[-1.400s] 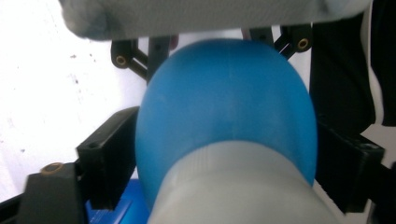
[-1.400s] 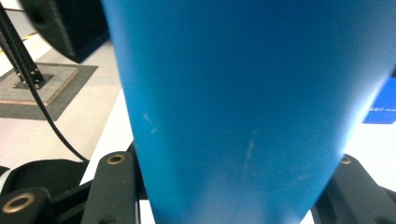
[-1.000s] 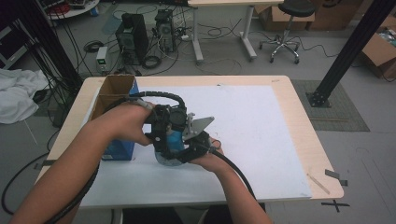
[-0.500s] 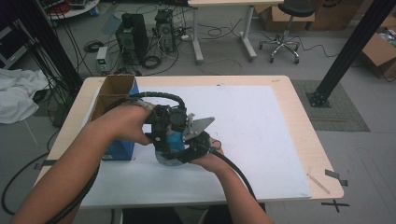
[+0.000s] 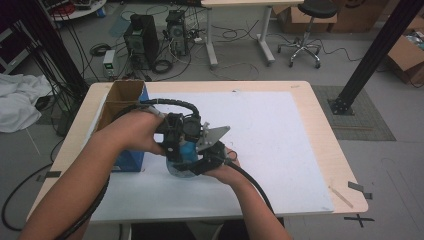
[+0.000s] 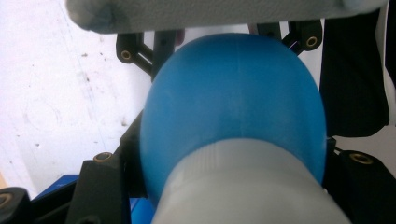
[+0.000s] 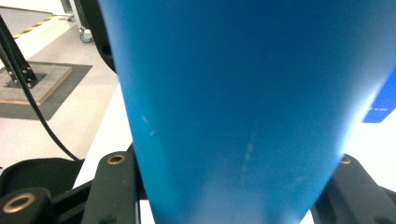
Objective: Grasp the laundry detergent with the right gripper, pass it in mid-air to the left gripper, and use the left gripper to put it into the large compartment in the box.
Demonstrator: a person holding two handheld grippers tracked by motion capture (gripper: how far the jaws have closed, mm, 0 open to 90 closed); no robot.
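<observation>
Where the high view looks down on the table (image 5: 300, 100), we see both hands meeting near the middle of the white sheet (image 5: 280, 145), just right of an open cardboard box (image 5: 117, 102) with a blue side. The left gripper (image 5: 176, 136) and the right gripper (image 5: 210, 157) sit close together around a blue object (image 5: 186, 151) that stands over a clear round base (image 5: 177, 169) on the sheet. From here we cannot tell how the jaws are set.

In the left gripper view, we see the blue object (image 6: 233, 107) as a rounded dome with a whitish band (image 6: 243, 186) below it, lodged between the black jaws, which press against both of its flanks. The other gripper's grey plate (image 6: 219, 14) crosses the top.

In the right gripper view, we see the blue object (image 7: 243, 107) as a smooth tapering wall, narrowing toward the jaws, which close on its lower part from both sides. The floor (image 7: 42, 60) lies beyond the table edge at left.
</observation>
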